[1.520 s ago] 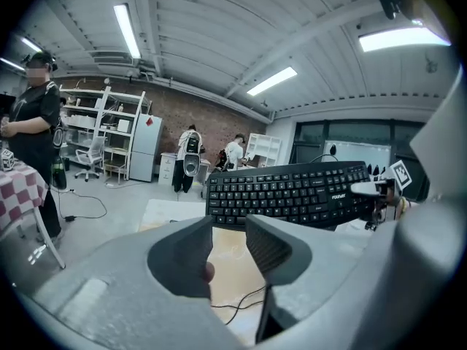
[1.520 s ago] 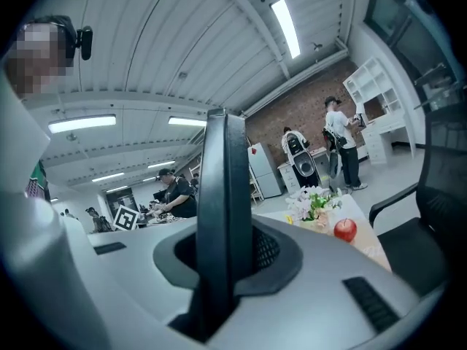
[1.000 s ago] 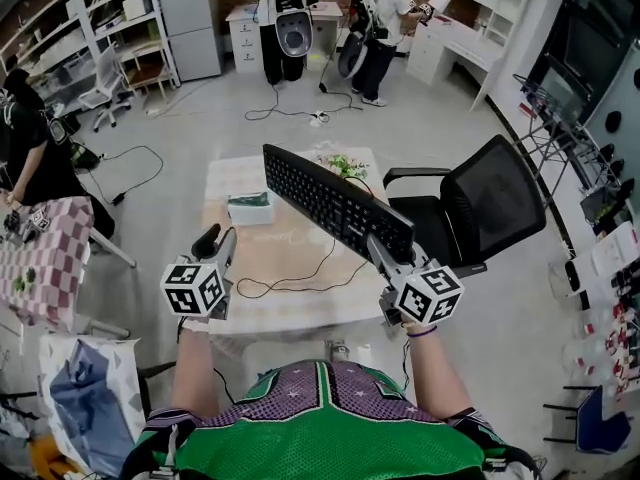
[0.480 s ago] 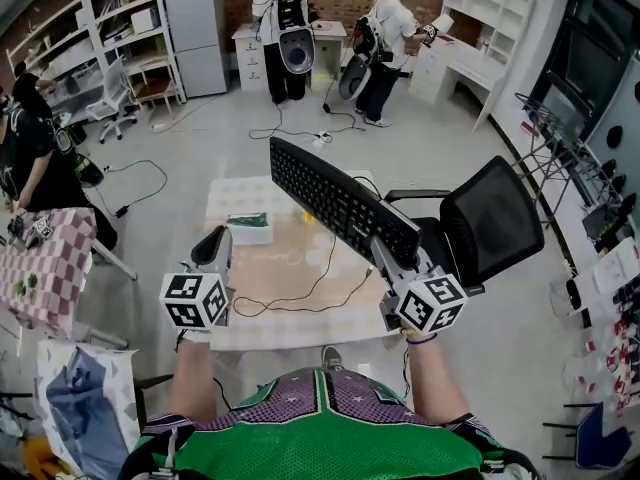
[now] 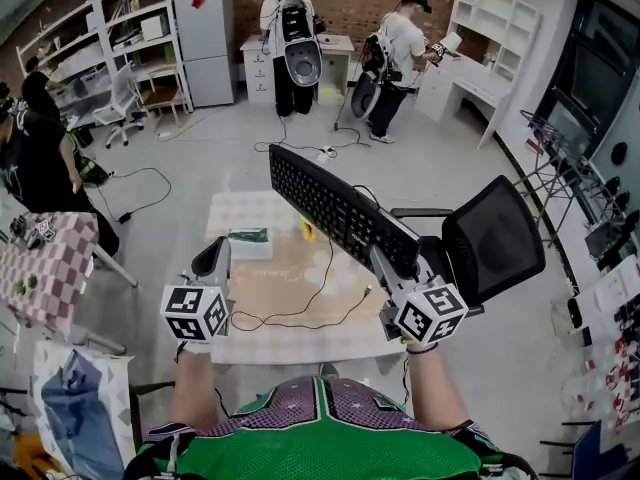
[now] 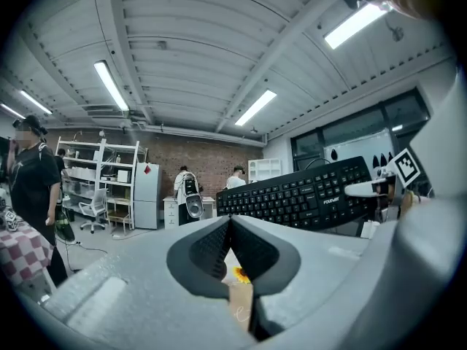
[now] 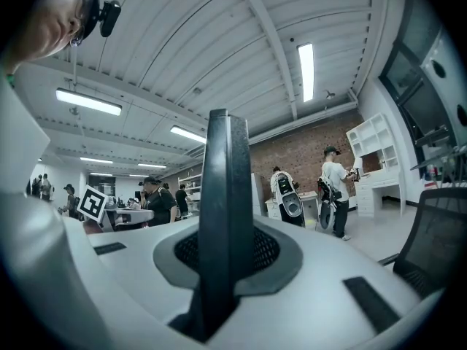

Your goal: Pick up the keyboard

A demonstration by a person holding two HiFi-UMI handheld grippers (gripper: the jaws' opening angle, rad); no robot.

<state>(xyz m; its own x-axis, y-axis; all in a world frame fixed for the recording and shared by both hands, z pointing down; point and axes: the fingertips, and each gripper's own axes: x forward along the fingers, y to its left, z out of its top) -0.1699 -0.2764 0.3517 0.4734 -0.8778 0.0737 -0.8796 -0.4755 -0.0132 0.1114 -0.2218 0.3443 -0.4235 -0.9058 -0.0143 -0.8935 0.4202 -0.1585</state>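
The black keyboard (image 5: 335,206) hangs tilted in the air above the table, its far end pointing away and to the left. My right gripper (image 5: 386,260) is shut on its near right end; in the right gripper view the keyboard (image 7: 223,195) shows edge-on, clamped between the two pads. Its black cable (image 5: 300,313) trails down onto the light table (image 5: 250,340). My left gripper (image 5: 212,260) floats to the left of the keyboard, apart from it, shut with nothing in it. In the left gripper view the pads (image 6: 219,243) meet and the keyboard (image 6: 303,195) lies off to the right.
A green box (image 5: 250,238) lies on the table's left part. A black office chair (image 5: 490,233) stands right of the table. A checkered table (image 5: 40,273) is at the left. Several people stand at the back by shelves and desks; cables lie on the floor.
Both grippers have risen, and the keyboard went up with the right one. The left gripper's jaws have closed on nothing.
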